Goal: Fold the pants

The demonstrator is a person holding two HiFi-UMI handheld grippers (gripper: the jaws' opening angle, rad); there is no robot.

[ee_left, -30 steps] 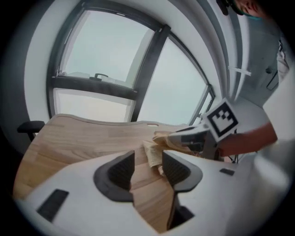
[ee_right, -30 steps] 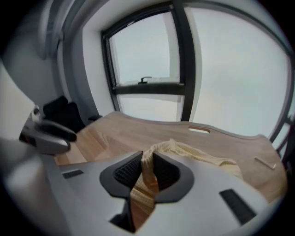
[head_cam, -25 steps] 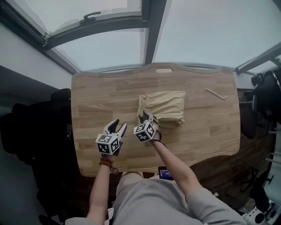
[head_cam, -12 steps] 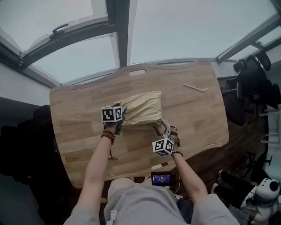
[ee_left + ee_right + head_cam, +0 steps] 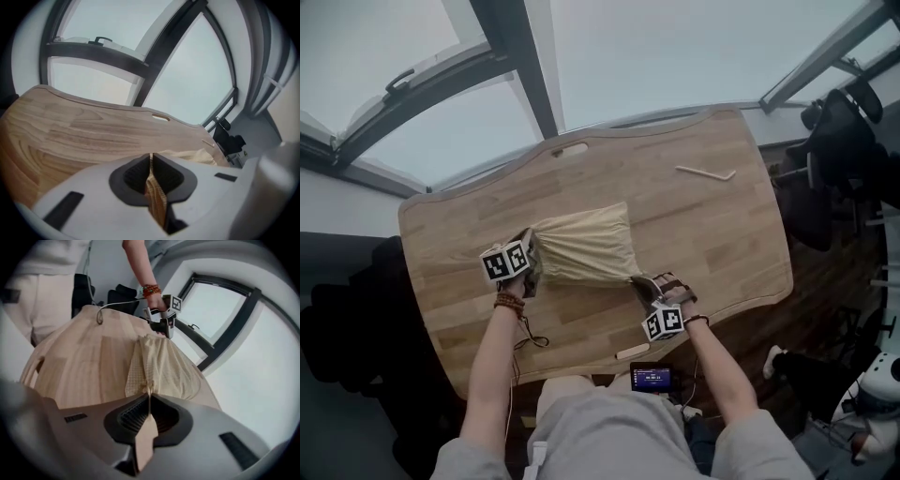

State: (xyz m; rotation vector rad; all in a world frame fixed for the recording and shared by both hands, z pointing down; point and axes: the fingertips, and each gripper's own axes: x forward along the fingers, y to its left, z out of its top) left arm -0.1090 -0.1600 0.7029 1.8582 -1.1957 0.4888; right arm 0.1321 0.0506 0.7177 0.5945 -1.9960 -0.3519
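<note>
I am pinching the folded beige fabric pants (image 5: 581, 246), stretched between both grippers on the pale wooden table (image 5: 703, 225), by two corners, with the left gripper (image 5: 530, 259) and right gripper (image 5: 643, 281) jaws just snapped shut on cloth, likely for another fold.

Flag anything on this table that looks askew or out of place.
The pants lie skewed on the table, bunched at the left gripper and stretched toward the right gripper; both have just closed on the cloth. A thin pale stick lies loose near the far right corner. Nothing looks spilled or damaged.
</note>
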